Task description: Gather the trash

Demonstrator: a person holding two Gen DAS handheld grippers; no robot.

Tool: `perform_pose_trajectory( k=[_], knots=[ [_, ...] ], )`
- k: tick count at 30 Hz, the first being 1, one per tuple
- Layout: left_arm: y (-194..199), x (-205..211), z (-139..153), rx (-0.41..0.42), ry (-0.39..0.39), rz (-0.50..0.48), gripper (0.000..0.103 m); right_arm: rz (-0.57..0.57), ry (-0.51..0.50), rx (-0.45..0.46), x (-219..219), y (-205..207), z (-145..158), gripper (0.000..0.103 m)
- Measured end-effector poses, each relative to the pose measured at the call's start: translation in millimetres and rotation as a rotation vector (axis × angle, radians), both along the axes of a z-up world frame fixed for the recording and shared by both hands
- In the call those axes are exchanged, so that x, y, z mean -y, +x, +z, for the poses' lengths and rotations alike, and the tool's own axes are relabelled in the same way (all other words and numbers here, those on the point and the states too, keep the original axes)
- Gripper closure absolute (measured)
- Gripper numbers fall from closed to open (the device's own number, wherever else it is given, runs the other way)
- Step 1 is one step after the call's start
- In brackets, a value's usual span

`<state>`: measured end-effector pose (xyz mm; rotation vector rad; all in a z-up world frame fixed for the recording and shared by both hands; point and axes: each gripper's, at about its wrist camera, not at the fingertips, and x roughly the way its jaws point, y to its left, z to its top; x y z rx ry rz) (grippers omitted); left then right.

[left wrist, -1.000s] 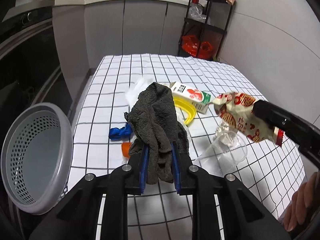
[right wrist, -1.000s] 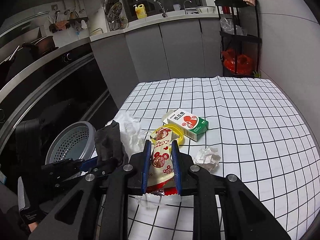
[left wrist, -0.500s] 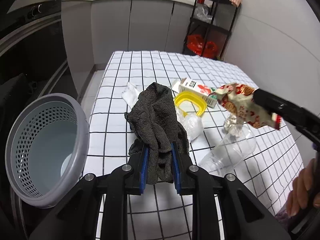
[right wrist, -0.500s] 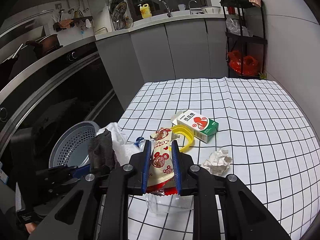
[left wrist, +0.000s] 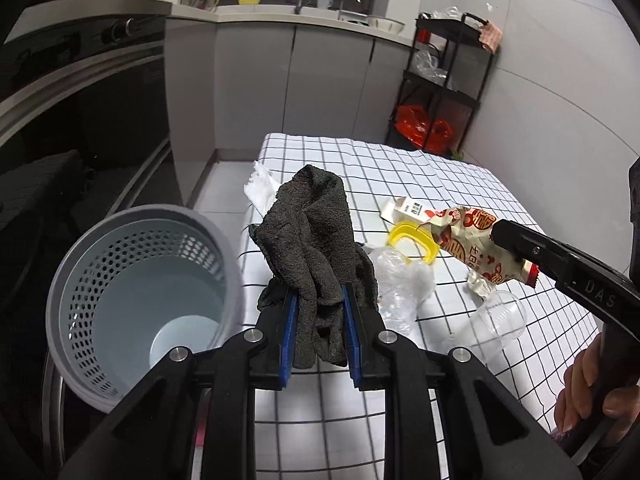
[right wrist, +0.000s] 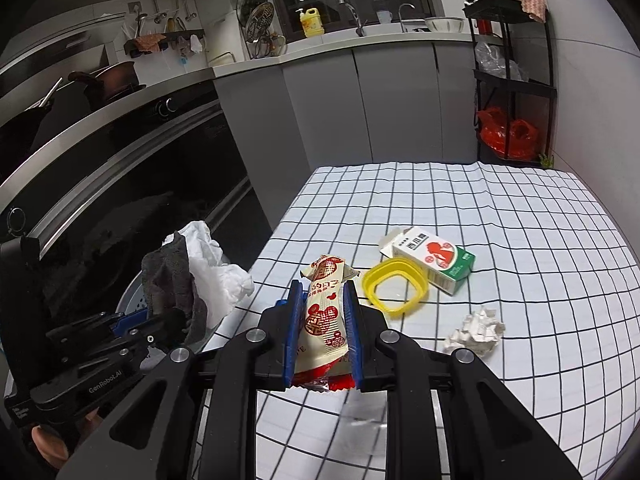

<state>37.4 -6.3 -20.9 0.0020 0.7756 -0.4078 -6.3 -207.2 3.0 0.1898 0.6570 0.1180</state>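
Observation:
My left gripper (left wrist: 318, 308) is shut on a dark grey rag (left wrist: 312, 236), held up at the left edge of the checked table (left wrist: 400, 168), just right of a grey perforated basket (left wrist: 72, 280) that stands off the table. From the right wrist view the rag (right wrist: 168, 276) hangs over the basket's rim (right wrist: 132, 296). My right gripper (right wrist: 322, 300) is shut on a red and cream snack wrapper (right wrist: 324, 312), held above the table; the wrapper (left wrist: 476, 244) shows at the right of the left wrist view.
On the table lie a milk carton (right wrist: 436, 260), a yellow plastic ring (right wrist: 394, 288), a crumpled paper ball (right wrist: 476, 328), a clear crushed bottle (left wrist: 400, 284), a clear cup (left wrist: 500, 316) and white plastic (left wrist: 260, 184). A black shelf rack (right wrist: 512, 80) stands beyond.
My left gripper has carried the rag leftward, so the basket now lies closer and larger. My right gripper with the wrapper has shifted slightly left as well.

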Motion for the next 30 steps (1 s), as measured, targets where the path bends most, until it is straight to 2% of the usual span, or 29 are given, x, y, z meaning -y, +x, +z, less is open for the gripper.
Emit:
perform_pose_trajectory(
  k=[5, 15, 20, 22, 23, 30],
  knots=[
    [-5, -6, -9, -0.034, 0.004, -0.027, 0.082, 0.018, -0.017, -0.006, -11, 3, -2, 0.083],
    [-27, 25, -45, -0.146, 0.046, -0.148, 0.079, 0.006, -0.006, -0.019, -7, 7, -5, 0.083],
    [-36, 29, -59, -0.176, 0.078, -0.159, 0.07, 0.009, -0.005, -0.014, -7, 3, -4, 0.083],
    [-42, 26, -61, -0.167, 0.087, -0.148, 0.053, 0.01, -0.004, -0.014, -6, 2, -4, 0.083],
    [-44, 24, -61, -0.161, 0.086, -0.144, 0.05, 0.009, -0.004, -0.014, -6, 2, -3, 0.083],
    [-55, 21, -69, -0.152, 0.111, -0.13, 0.048, 0.01, -0.001, -0.007, -5, -1, -2, 0.083]
  ],
)
